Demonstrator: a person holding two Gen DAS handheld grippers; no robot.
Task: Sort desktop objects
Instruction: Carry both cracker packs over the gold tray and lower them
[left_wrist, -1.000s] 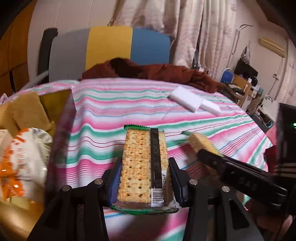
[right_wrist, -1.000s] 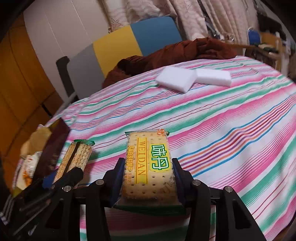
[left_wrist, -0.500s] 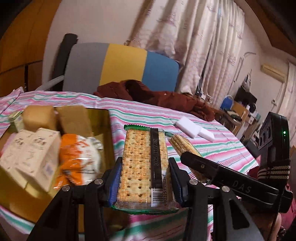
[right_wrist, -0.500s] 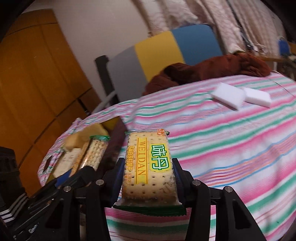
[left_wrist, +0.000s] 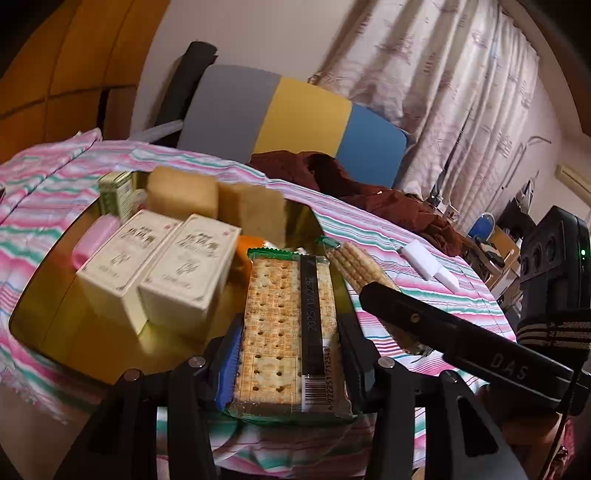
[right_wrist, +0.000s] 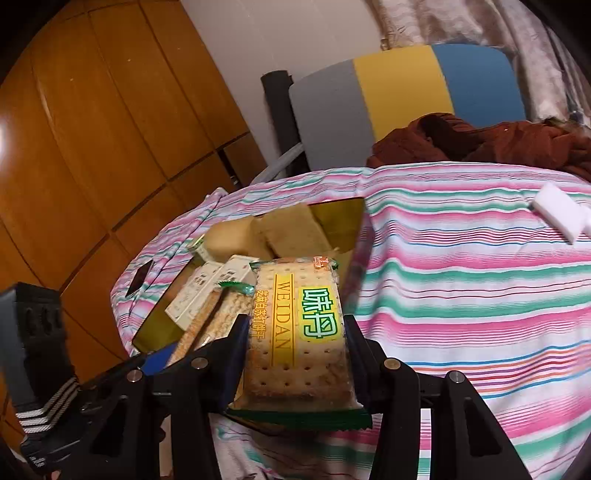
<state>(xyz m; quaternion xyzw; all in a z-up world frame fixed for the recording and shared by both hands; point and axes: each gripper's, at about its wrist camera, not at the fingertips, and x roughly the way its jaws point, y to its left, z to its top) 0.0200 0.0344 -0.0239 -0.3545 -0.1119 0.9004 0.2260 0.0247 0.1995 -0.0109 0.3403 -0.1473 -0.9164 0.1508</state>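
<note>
The left gripper (left_wrist: 290, 354) is clamped on a cracker pack (left_wrist: 288, 328) (seam side up) over the gold tray's (left_wrist: 55, 295) near edge; the right gripper (right_wrist: 295, 354) squeezes a second cracker pack (right_wrist: 299, 332) beside it.

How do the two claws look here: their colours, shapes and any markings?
Both claws, left and right, are matte black, with angular frames, silver screws and blue pads inside the fingers. From the left camera, the right claw's body reads "DAS" and carries a black housing with a green light and a striped strap.
</note>
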